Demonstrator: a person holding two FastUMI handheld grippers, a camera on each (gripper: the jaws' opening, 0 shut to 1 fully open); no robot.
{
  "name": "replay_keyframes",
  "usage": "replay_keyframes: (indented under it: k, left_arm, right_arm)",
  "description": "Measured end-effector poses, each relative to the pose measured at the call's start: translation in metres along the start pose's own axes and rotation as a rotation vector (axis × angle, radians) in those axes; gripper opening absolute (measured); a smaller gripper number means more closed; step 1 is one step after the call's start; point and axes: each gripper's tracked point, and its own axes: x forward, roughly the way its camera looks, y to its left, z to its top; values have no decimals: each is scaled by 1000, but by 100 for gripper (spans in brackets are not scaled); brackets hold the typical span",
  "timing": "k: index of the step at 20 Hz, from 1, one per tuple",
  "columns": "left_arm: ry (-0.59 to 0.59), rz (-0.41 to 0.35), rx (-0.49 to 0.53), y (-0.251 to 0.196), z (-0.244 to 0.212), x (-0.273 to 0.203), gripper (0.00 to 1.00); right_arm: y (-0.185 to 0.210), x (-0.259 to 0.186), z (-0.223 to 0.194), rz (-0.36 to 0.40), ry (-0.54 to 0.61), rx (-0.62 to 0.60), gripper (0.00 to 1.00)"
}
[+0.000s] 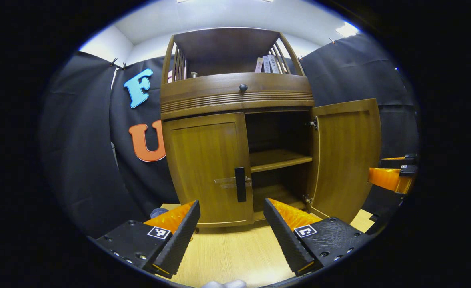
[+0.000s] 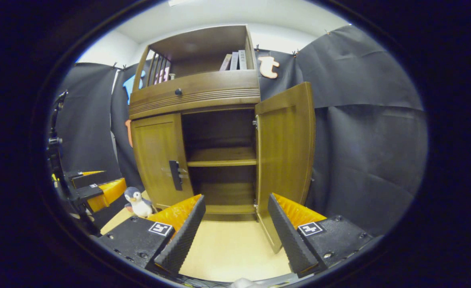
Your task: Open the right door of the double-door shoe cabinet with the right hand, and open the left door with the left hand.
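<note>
The wooden shoe cabinet (image 1: 235, 100) stands on a pale wooden floor. Its right door (image 1: 345, 158) is swung wide open, baring a dark inside with one shelf (image 1: 279, 159). The left door (image 1: 209, 168) is closed, with a dark vertical handle (image 1: 240, 184) at its inner edge. My left gripper (image 1: 231, 230) is open, low in front of the left door and apart from the handle. In the right gripper view my right gripper (image 2: 235, 228) is open before the open right door (image 2: 285, 156), holding nothing. The right gripper (image 1: 391, 176) also shows at the far right of the left gripper view.
A drawer with a round knob (image 1: 243, 87) and an open top shelf holding books (image 1: 267, 64) sit above the doors. A toy penguin (image 2: 138, 202) stands on the floor left of the cabinet. The left gripper (image 2: 95, 190) shows at the left in the right gripper view.
</note>
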Motion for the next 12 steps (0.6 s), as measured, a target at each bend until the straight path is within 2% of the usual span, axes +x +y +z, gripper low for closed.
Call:
replay_keyframes:
  k: [3,4,5,12]
  left_arm:
    - [-15,-21,-13,0,-3,25,96]
    - [-24,-30,-15,-1,-3,37,100]
    - [-34,-31,-13,-1,-2,50,96]
    - [-56,-52,-31,-10,-21,155,96]
  right_arm:
    - [3,4,5,-35,6,8,100]
    - [2,4,10,-48,-8,19,100]
    - [1,4,13,-59,-14,28,100]
    - [1,6,28,-105,-7,34,99]
